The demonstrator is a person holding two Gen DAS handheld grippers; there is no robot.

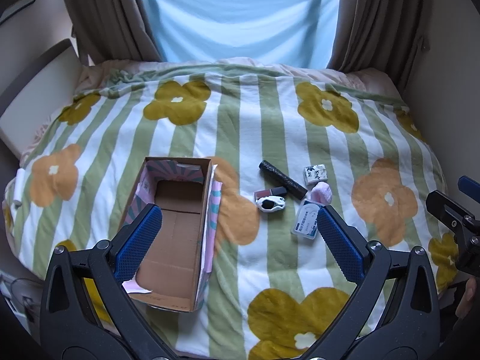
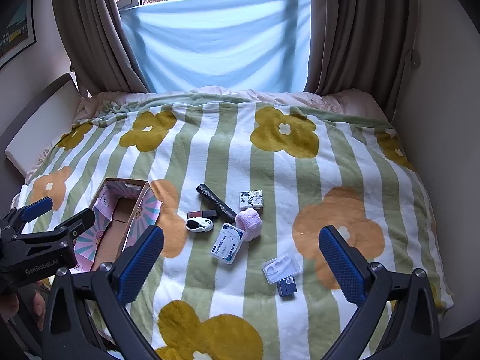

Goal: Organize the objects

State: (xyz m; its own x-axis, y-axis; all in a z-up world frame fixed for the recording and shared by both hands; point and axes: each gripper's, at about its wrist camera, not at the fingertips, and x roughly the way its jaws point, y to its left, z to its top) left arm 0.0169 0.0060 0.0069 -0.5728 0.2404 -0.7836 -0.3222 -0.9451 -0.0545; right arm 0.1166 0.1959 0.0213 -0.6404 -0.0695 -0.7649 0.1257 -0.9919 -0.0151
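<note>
At the bottom of the right wrist view the right gripper point(image 2: 241, 243) is spread wide with nothing between its blue pads. Just past it, lower centre, a clear plastic tray point(image 2: 281, 268) touches a small dark blue box point(image 2: 287, 287). The left gripper point(image 2: 57, 214) enters from the left edge, its body printed "GenRobot.AI"; in its own view the left gripper point(image 1: 240, 228) also hangs wide apart and empty above the blanket point(image 1: 270, 138).

In the left wrist view the open cardboard box point(image 1: 177, 240), pink and teal outside and bare inside, lies at lower left. Right of centre sits the cluster: a white packet with blue print point(image 1: 306, 220), too small to read, a pink fluffy piece point(image 1: 322, 193), a black-and-white sock point(image 1: 270, 204), a dark red stick point(image 1: 270, 193), a black roll point(image 1: 282, 178) and a patterned white square pack point(image 1: 315, 174).

Farther up, brown curtains point(image 1: 99, 15) flank a blue sheet point(image 1: 240, 12) over the window.
</note>
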